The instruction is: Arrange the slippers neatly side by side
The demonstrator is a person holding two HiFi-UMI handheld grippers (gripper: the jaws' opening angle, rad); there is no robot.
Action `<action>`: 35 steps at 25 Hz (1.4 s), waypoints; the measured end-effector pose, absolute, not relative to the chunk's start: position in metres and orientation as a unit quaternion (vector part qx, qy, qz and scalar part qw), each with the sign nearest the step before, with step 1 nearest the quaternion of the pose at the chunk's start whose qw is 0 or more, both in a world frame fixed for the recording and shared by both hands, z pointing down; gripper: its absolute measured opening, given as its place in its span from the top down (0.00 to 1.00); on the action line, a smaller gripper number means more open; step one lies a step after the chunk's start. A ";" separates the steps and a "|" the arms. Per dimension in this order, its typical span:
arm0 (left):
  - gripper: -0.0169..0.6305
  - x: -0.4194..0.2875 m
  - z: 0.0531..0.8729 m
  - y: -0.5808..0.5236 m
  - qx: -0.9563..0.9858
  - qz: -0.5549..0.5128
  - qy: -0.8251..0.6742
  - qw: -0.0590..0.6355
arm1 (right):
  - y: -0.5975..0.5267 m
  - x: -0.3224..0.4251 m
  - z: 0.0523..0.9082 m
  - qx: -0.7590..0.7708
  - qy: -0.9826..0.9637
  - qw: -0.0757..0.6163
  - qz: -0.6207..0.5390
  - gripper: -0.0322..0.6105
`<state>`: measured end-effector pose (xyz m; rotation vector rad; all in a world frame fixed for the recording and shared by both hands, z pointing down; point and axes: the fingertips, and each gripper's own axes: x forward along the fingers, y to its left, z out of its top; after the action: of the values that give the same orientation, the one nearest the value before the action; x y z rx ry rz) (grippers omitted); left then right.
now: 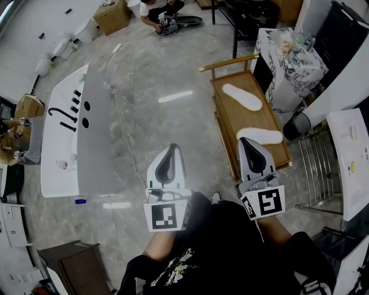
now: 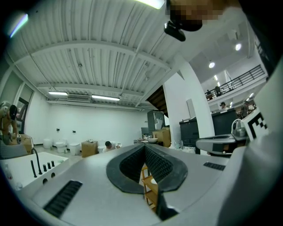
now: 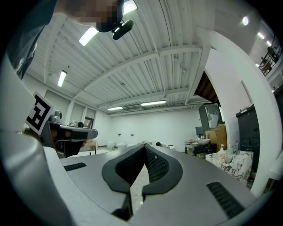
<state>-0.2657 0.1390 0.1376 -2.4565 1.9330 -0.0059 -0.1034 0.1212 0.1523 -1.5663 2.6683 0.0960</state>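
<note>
Two white slippers lie on a low wooden rack [image 1: 226, 124]: the far slipper [image 1: 243, 97] sits at its middle, the near slipper [image 1: 259, 136] lies crosswise toward its front end. My right gripper [image 1: 247, 140] is shut and empty, held level, its tip beside the near slipper's left end as seen from the head view. My left gripper [image 1: 173, 148] is shut and empty too, over the marble floor left of the rack. In the left gripper view a strip of the wooden rack [image 2: 150, 192] shows through the gap below the shut jaws. The right gripper [image 3: 144, 148] points across the room.
A white bathtub [image 1: 81, 141] lies on the floor at left. A marble-patterned stand [image 1: 291, 57] and a dark table [image 1: 242, 20] stand beyond the rack. A metal rack [image 1: 320, 167] is at right. A person [image 1: 158, 11] crouches far off by a cardboard box [image 1: 112, 16].
</note>
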 end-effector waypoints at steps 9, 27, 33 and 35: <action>0.97 -0.270 0.139 0.131 -0.774 0.006 0.634 0.008 | 0.114 -0.106 0.154 -0.495 0.868 0.024 0.038 0.95; 0.97 -0.276 0.153 0.089 -0.778 -0.003 0.628 0.010 | 0.073 -0.114 0.172 -0.502 0.864 0.012 0.025 0.95; 0.97 -0.285 0.162 0.062 -0.784 -0.010 0.621 -0.001 | 0.049 -0.126 0.178 -0.505 0.863 0.001 0.020 0.95; 0.97 -0.287 0.165 0.048 -0.787 -0.011 0.617 -0.005 | 0.037 -0.130 0.181 -0.507 0.862 -0.002 0.018 0.95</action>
<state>-0.2874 0.0484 0.1652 -2.4795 1.9442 -0.0341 -0.1295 0.0372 0.1812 -1.5963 2.7104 0.0574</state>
